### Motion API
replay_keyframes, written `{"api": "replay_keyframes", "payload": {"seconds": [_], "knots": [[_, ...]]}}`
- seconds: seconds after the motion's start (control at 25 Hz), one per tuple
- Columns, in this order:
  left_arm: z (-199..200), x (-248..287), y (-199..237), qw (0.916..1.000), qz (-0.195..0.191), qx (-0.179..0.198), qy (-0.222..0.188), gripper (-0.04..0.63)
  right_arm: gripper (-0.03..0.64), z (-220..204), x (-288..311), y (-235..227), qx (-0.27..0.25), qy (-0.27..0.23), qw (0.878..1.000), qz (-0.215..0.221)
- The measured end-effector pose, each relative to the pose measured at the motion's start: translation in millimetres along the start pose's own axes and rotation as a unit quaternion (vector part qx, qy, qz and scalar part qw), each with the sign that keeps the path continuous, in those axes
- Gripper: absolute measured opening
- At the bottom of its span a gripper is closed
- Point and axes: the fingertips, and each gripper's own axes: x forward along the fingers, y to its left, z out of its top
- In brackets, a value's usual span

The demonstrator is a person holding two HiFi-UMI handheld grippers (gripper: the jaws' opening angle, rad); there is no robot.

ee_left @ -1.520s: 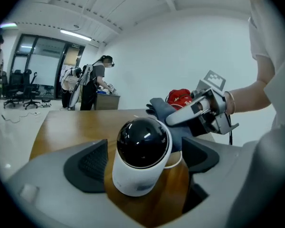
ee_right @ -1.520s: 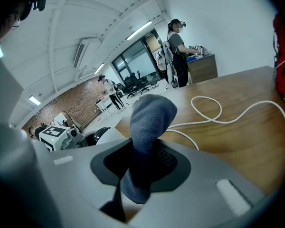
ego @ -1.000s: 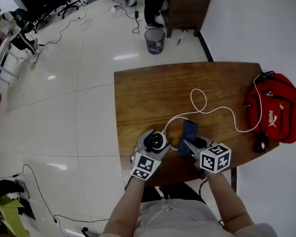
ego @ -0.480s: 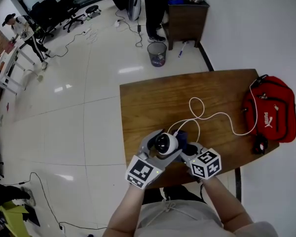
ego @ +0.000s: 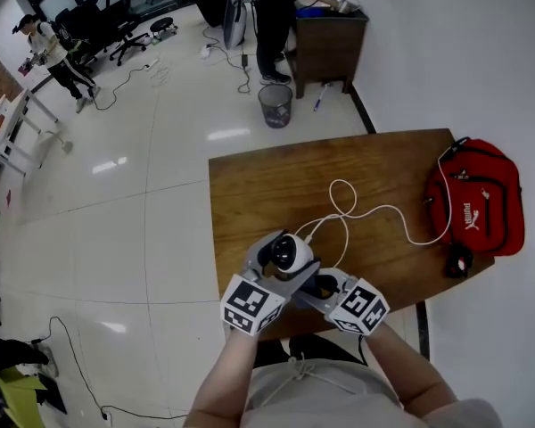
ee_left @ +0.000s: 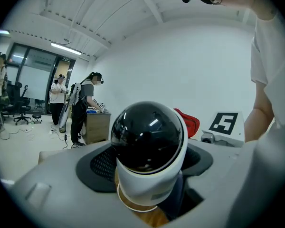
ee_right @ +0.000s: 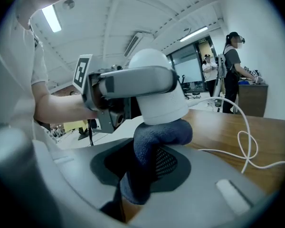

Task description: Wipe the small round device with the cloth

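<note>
**Round device up in the left claw, cloth tucked under it**

Starting at the far left: got a pale glossy floor (ego: 116, 194) with black office chairs (ego: 107, 16) at the back and a person (ego: 58, 61) standing near them. Further along, seeing a mesh waste bin (ego: 275, 105), then another person (ego: 272, 7) at a dark cabinet (ego: 328, 38).

Closer in, got the brown wooden counter (ego: 267, 176). Over its near edge, looking at the left claw (ego: 283, 259) clamped on the small round device (ee_left: 149, 146), one jaw on each side of the white body with its glossy black dome. Held clear of the counter, not resting on it.

Just to the right, got the right claw (ego: 323, 285) pinching the dark blue cloth (ee_right: 152, 148) between its jaws. Bunched into a fat fold, with the top pressed against the white underside of the device. Can't tell how much cloth hangs below the jaws.

Moving on right: spotting a white cable (ego: 361, 212) looping over the counter, from beside the device across to a red bag (ego: 477, 203) at the far right end. Also seeing a small black object (ego: 457, 260) just by the bag's near corner, too small to tell what.
</note>
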Motion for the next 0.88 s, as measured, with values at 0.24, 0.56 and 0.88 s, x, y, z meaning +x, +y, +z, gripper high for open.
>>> {"api": "replay_keyframes", "payload": {"seconds": [0.24, 0.56, 0.88], "knots": [[-1.2, 6.8, -6.5, 1.0, -0.005, -0.004, 0.004, 0.367, 0.106, -19.9, 4.6, 14.5, 0.015, 0.016, 0.999, 0.031], [27.3, 2.2, -25.7, 0.9996, -0.026, 0.01, -0.003, 0.367, 0.106, 26.9, -5.6, -32.1, 0.035, -0.073, 0.996, -0.041], [28.9, -2.1, -20.6, 0.9995, -0.03, 0.004, -0.007, 0.367, 0.106, 31.8, 0.3, -0.8, 0.003, -0.094, 0.996, 0.003]]}}
